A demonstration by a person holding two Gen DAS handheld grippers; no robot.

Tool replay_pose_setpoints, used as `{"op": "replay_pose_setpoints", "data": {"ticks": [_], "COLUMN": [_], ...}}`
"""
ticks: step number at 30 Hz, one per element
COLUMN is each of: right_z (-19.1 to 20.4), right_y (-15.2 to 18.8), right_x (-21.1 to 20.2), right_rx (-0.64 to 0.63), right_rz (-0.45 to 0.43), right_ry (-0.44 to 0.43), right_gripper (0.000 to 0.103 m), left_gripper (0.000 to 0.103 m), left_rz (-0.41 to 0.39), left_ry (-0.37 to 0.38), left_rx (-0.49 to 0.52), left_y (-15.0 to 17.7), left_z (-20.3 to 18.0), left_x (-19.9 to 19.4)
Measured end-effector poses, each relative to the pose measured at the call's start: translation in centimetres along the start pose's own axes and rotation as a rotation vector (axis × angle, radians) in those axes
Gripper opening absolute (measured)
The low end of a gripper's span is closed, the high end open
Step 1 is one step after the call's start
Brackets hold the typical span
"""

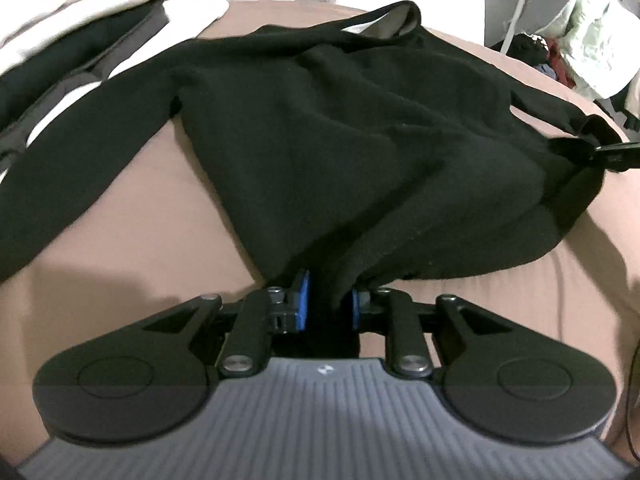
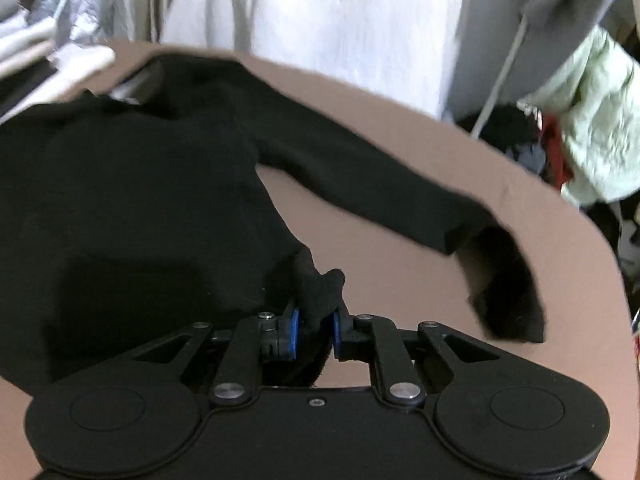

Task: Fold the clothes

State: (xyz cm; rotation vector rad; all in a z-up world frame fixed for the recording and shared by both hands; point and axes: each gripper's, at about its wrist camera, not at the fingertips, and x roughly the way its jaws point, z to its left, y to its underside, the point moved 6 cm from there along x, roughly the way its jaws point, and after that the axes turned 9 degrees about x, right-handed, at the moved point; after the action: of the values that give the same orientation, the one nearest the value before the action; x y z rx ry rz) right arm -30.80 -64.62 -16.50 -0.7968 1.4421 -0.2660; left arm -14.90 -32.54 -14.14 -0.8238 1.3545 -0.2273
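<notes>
Both tools pinching near hem: left tool [image 1: 326,306] and right tool [image 2: 314,334] gripping sweater [image 1: 340,128], collar lying far across the bed [image 1: 120,208]

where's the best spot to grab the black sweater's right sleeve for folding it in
Judging from the right wrist view, take the right sleeve at its cuff, coming from the open brown sheet on the near side. The sleeve lies stretched out flat away from the black sweater body, so the cuff end is free and clear. Both grippers are already clamped on the hem.
</notes>
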Motion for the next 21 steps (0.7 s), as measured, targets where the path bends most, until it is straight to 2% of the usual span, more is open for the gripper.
{"op": "replay_pose_setpoints", "data": {"ticks": [3, 5, 7, 9, 11, 12, 13, 15, 16, 18, 19, 20, 21], "right_z": [0.2, -0.6, -1.9, -3.4, -4.7, -5.0, -5.2, -5.3, -5.2, -5.7, -5.9, -6.1, -6.5], "right_y": [-0.9, -1.8, -2.0, -1.2, 0.3, 1.3, 2.3, 4.1, 4.3, 3.8, 3.6, 3.3, 3.1], "right_x": [0.6, -0.7, -2.8, -5.8, -8.0, -8.1, -7.6, -5.9, -5.4, -5.2, -5.1, -5.0, -5.0], "right_rx": [0.008, 0.068, 0.149, 0.211, 0.238, 0.251, 0.271, 0.305, 0.299, 0.289, 0.284, 0.278, 0.286], "right_rz": [-0.016, -0.045, -0.058, -0.081, -0.097, -0.073, -0.031, 0.073, 0.1, 0.087, 0.08, 0.074, 0.068], "right_ry": [-0.054, -0.122, -0.171, -0.169, -0.132, -0.125, -0.121, -0.118, -0.112, -0.071, -0.051, -0.03, -0.024], "right_gripper": [0.016, 0.016, 0.016, 0.016, 0.016, 0.016, 0.016, 0.018, 0.019, 0.03, 0.03, 0.031, 0.031], "left_gripper": [0.011, 0.01, 0.01, 0.01, 0.013, 0.015, 0.019, 0.038, 0.04, 0.044, 0.047, 0.055, 0.077], "left_rz": [-0.03, -0.025, -0.038, -0.03, 0.013, 0.038, 0.088, 0.206, 0.246, 0.254, 0.248, 0.246, 0.253], "left_ry": [0.012, -0.007, 0.016, 0.098, 0.148, 0.169, 0.164, 0.125, 0.119, 0.112, 0.109, 0.101, 0.07], "left_rx": [0.039, 0.151, 0.205, 0.152, 0.09, 0.059, 0.027, -0.04, -0.075, -0.079, -0.073, -0.055, -0.026], "left_y": [-0.1, -0.3, -1.0, -1.3, -0.9, -0.6, 0.1, 2.0, 2.8, 3.2, 3.3, 3.2, 3.1], "left_z": [-0.3, -1.4, -2.2, -2.2, -1.9, -1.7, -1.4, -0.9, -0.8, -1.1, -1.2, -1.4, -1.4], "left_x": [-0.8, -3.0, -5.8, -7.8, -7.6, -7.3, -6.3, -3.6, -2.6, -2.1, -2.1, -2.1, -2.0]}}
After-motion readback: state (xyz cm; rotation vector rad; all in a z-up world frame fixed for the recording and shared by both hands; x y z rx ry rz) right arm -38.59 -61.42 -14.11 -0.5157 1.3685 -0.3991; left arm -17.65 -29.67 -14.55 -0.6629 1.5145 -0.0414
